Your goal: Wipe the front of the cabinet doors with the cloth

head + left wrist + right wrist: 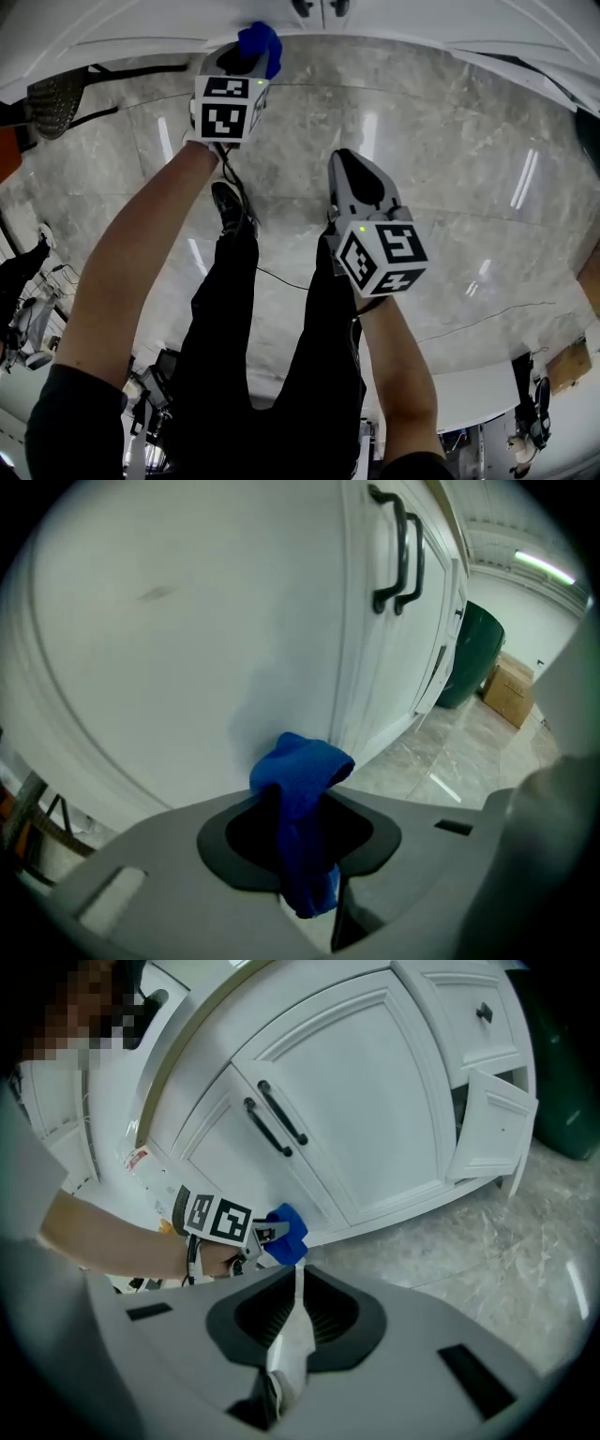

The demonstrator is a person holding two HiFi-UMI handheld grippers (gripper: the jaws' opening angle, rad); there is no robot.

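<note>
A blue cloth (261,45) is clamped in my left gripper (255,54), which is shut on it. In the left gripper view the cloth (300,775) bulges out past the left gripper (302,803) and presses on the low part of a white cabinet door (187,621). The right gripper view shows the left gripper (267,1234) and cloth (286,1232) at the foot of the double doors (375,1101) with black bar handles (277,1124). My right gripper (351,161) hangs back over the floor, jaws shut with nothing held, and is seen again as the right gripper (297,1283).
Grey marble floor (450,141) lies below me, with my legs and a shoe (230,206) between the arms. A small side door (492,1133) stands ajar at the cabinet's right. A green bin (473,653) and a cardboard box (511,688) stand beyond the cabinet.
</note>
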